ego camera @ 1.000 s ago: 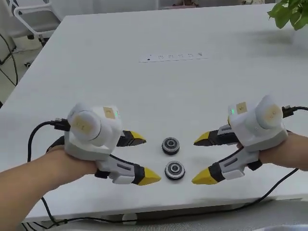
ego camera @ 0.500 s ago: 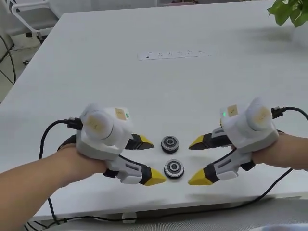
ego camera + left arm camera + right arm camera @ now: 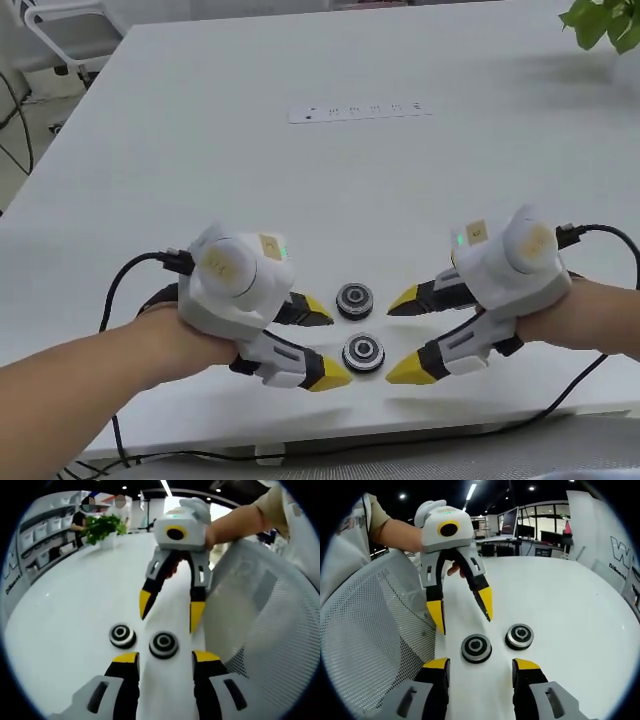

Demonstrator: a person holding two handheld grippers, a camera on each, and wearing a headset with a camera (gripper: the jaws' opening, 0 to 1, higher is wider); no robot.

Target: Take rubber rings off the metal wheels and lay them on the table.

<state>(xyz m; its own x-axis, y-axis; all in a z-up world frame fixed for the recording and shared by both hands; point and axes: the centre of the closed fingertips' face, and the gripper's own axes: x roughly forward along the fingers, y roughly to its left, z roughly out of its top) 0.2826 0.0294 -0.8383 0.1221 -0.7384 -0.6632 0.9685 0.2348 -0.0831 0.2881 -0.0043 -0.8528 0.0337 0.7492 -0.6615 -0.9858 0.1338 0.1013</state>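
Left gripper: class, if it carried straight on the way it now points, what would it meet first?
Probably the nearer metal wheel, which lies just ahead in line with the gap between the left gripper's open jaws; the right gripper faces it farther on.

Plant [image 3: 598, 22] cut off at the head view's corner; print on white strip [image 3: 360, 110] too small to read.

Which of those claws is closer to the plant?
Right. The right gripper is on the same side of the table as the plant, which stands at the far corner. The left gripper faces it across the wheels, farther off.
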